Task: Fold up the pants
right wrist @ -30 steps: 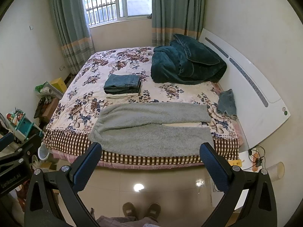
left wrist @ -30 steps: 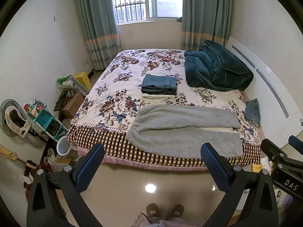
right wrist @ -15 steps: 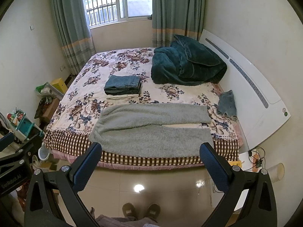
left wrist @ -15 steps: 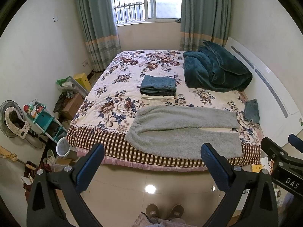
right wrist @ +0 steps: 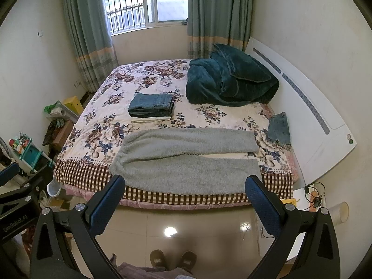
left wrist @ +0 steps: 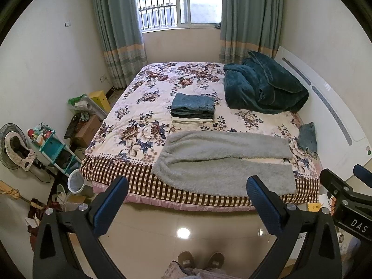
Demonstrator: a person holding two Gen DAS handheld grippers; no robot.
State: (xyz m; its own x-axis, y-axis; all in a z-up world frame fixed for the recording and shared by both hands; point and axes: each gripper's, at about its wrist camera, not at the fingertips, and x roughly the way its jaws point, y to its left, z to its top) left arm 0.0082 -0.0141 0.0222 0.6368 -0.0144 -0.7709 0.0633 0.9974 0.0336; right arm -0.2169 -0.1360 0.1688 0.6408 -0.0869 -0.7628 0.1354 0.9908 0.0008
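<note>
Grey fleece pants (left wrist: 223, 160), spread unfolded along the near edge of the floral-sheeted bed (left wrist: 148, 125), could be dragged floorward if pinched unevenly by the wide-apart, empty left gripper (left wrist: 186, 200) and right gripper (right wrist: 184, 200).

The right tool (left wrist: 348, 211), seen at the left wrist view's edge, bears "DAS"; the left tool (right wrist: 16, 211) bears "GenRobot.AI"

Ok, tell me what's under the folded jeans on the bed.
Under the folded jeans lies a cream folded garment, only its front edge showing. Beneath that is the floral bedspread. How far the cream piece reaches back, or anything else between, is covered.
</note>
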